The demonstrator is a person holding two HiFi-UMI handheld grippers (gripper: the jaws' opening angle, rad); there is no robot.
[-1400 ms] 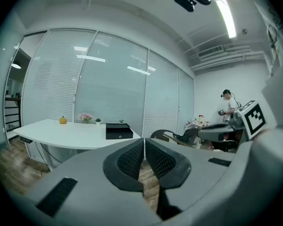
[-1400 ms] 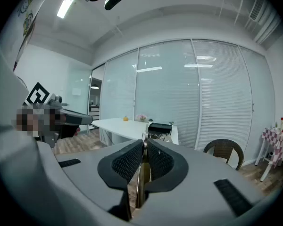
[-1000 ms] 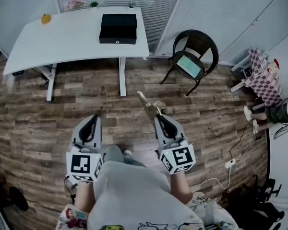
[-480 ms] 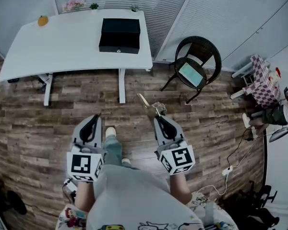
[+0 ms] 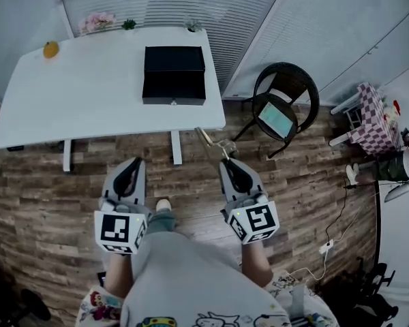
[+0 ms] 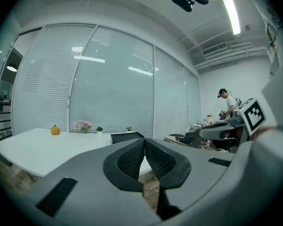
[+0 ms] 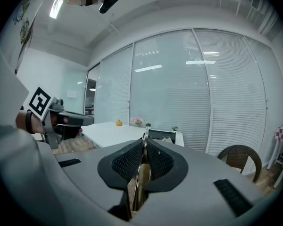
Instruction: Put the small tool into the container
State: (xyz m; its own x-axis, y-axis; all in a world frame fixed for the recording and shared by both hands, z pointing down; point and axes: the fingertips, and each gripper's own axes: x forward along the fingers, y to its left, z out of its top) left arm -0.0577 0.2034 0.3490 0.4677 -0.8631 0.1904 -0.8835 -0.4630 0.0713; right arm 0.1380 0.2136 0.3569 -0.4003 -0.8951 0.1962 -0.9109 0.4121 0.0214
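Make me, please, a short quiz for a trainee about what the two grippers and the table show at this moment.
1. True or false: the small tool already lies inside the black container.
2. Which gripper holds the small tool between its jaws?
A) the left gripper
B) the right gripper
C) neither one
3. Fill in the missing word: the black container stands on a white ____.

Key:
1. False. The tool is short of the container, above the floor.
2. B. The left gripper's jaws are together with nothing between them.
3. table
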